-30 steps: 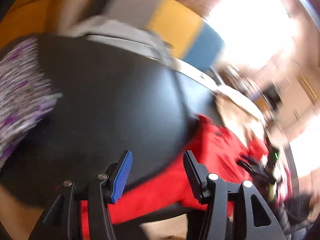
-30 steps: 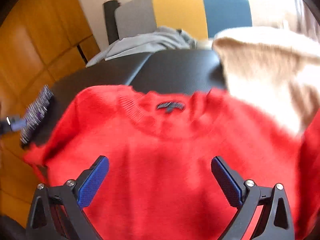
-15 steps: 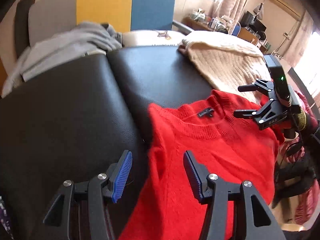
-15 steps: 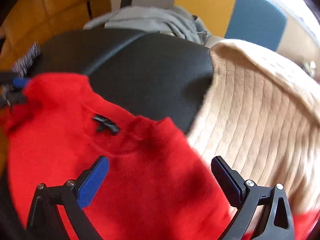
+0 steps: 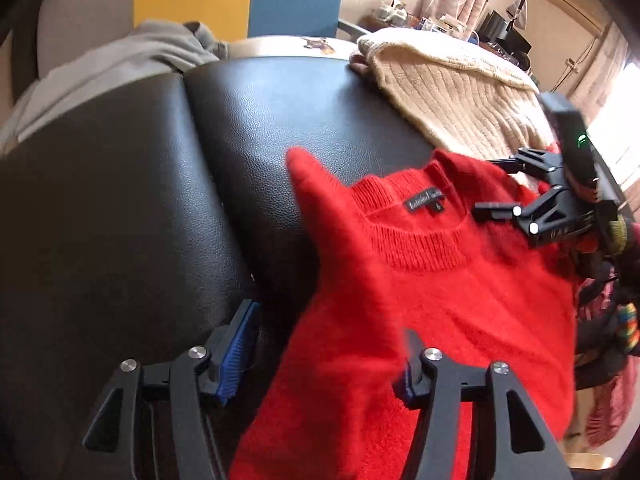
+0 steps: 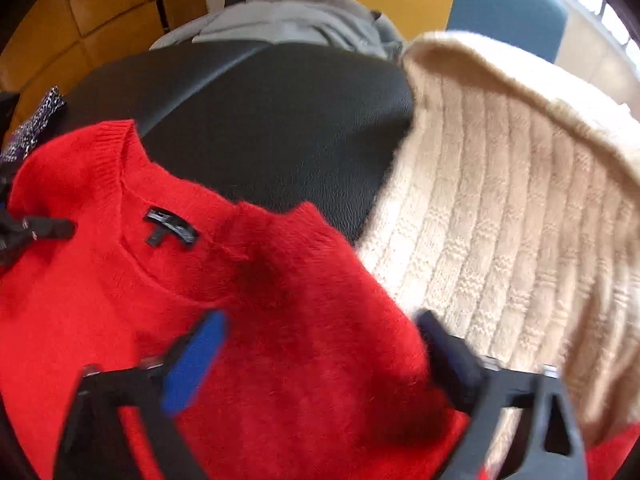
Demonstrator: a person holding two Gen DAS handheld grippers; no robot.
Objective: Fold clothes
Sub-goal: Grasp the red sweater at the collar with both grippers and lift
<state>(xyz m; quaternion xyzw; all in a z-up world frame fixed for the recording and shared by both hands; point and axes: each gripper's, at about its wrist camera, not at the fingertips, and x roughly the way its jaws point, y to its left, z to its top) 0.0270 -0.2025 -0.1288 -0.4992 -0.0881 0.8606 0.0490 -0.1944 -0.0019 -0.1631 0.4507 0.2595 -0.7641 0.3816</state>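
Straddling the red sweater (image 5: 460, 300), left fingers (image 5: 240, 344) gaped wide; right fingers (image 6: 196, 360) had just been narrowing around its shoulder, ungripped; collar pointed toward the chair back.

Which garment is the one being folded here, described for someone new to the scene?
On the black leather cushion lies a fuzzy bright red crew-neck sweater, dark label at its collar. Unlike the cream ribbed knit beside it and the grey garment behind, it is vivid red.

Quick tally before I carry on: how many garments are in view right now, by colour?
Red sweater: 1
Cream ribbed knit: 1
Grey garment: 1
Purple-and-white speckled fabric, only an edge showing: 1
Total: 4
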